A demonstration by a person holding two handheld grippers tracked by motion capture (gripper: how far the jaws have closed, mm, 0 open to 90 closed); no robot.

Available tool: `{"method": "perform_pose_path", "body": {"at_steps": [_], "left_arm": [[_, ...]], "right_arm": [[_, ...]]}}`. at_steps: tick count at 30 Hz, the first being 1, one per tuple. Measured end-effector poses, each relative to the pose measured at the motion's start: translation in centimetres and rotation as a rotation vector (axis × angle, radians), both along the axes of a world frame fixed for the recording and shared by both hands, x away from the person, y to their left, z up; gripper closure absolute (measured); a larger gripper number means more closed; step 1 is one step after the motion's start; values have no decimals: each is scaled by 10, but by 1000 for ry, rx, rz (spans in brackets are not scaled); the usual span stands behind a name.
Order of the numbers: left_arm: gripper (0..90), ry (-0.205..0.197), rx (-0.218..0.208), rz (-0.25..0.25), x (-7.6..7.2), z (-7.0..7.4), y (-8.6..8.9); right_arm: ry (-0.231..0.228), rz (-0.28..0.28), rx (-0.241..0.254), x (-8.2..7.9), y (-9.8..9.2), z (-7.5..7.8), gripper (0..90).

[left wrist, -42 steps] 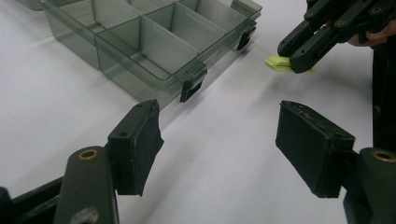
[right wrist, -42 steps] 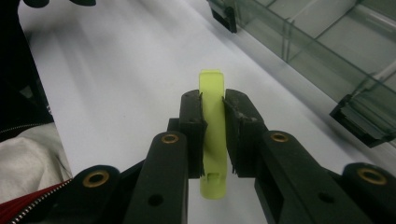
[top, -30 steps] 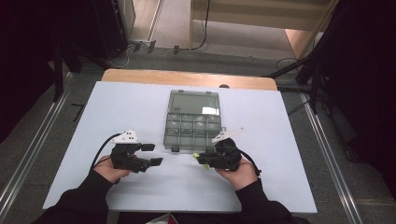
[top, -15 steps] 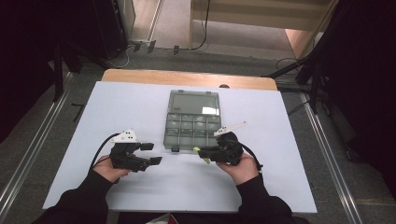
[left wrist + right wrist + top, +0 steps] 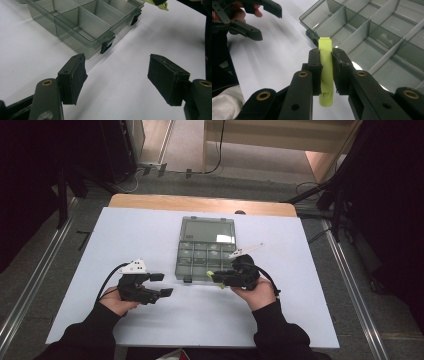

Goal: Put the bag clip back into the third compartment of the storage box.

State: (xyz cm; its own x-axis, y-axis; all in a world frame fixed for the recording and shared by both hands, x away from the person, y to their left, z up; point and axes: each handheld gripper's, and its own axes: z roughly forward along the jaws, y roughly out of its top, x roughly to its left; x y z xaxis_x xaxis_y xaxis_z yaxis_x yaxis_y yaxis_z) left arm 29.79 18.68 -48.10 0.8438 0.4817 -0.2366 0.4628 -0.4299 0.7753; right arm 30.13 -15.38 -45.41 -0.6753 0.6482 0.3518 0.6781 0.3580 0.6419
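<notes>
A clear grey compartment box (image 5: 179,256) lies open in the middle of the white table, its lid (image 5: 207,230) folded back on the far side. My right gripper (image 5: 216,279) is at the box's near right corner, shut on a flat yellow-green plastic piece (image 5: 326,95) that sticks out past the jaws toward the box's front wall (image 5: 312,21). My left gripper (image 5: 162,285) stands open to the left of the box, with bare table between its jaws. In the left gripper view the gripper (image 5: 116,62) faces the box's front latch (image 5: 107,46).
The box's dividers (image 5: 362,30) form several compartments that look empty. The white table (image 5: 310,285) has free room on both sides of the box. A wooden strip (image 5: 200,202) runs along the far edge, with floor and cables beyond.
My right gripper has edged forward with the yellow-green piece, closer to the box's front edge. The left gripper has hardly moved.
</notes>
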Motion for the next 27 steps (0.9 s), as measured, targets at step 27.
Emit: {"method": "perform_pose_path", "body": {"at_steps": [27], "left_arm": [[300, -3, -3, -7, 0, -1, -1]], "right_arm": [[34, -42, -7, 30, -2, 4, 794]]}}
